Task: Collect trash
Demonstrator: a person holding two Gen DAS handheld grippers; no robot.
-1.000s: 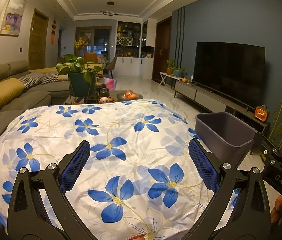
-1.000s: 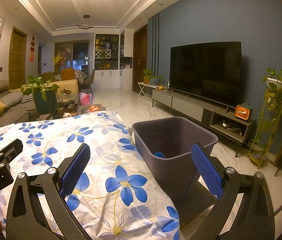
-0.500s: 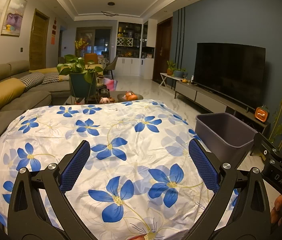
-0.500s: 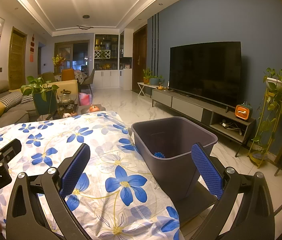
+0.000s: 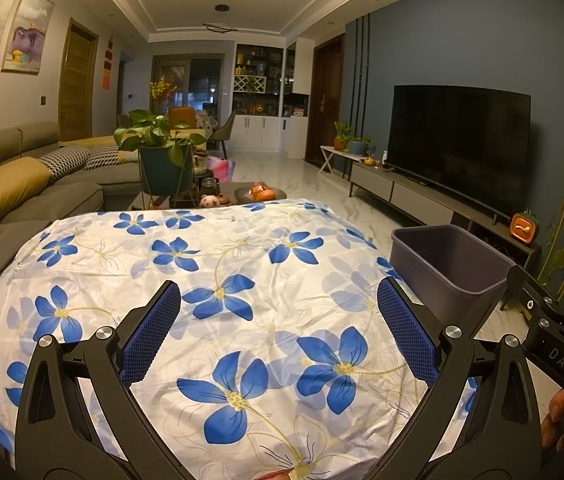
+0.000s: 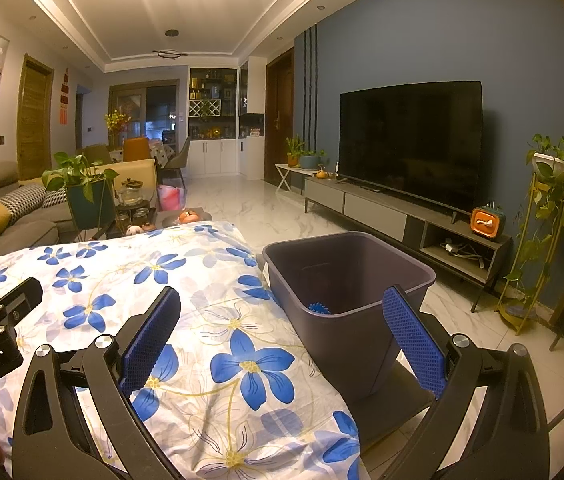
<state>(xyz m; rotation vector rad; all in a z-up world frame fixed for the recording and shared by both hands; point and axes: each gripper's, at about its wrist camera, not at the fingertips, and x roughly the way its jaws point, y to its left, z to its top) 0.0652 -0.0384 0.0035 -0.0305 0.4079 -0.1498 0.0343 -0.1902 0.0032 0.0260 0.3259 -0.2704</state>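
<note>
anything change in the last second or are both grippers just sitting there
Nothing visibly changed. The left gripper and right gripper stay open and empty over the flowered cloth, and the grey bin beside the table keeps its place with the small blue item inside.

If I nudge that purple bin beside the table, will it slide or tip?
The purple bin probably slides easily: it looks like thin plastic, nearly empty except for one small blue item. It tapers to a narrower base, so a push at the rim might tip it.
</note>
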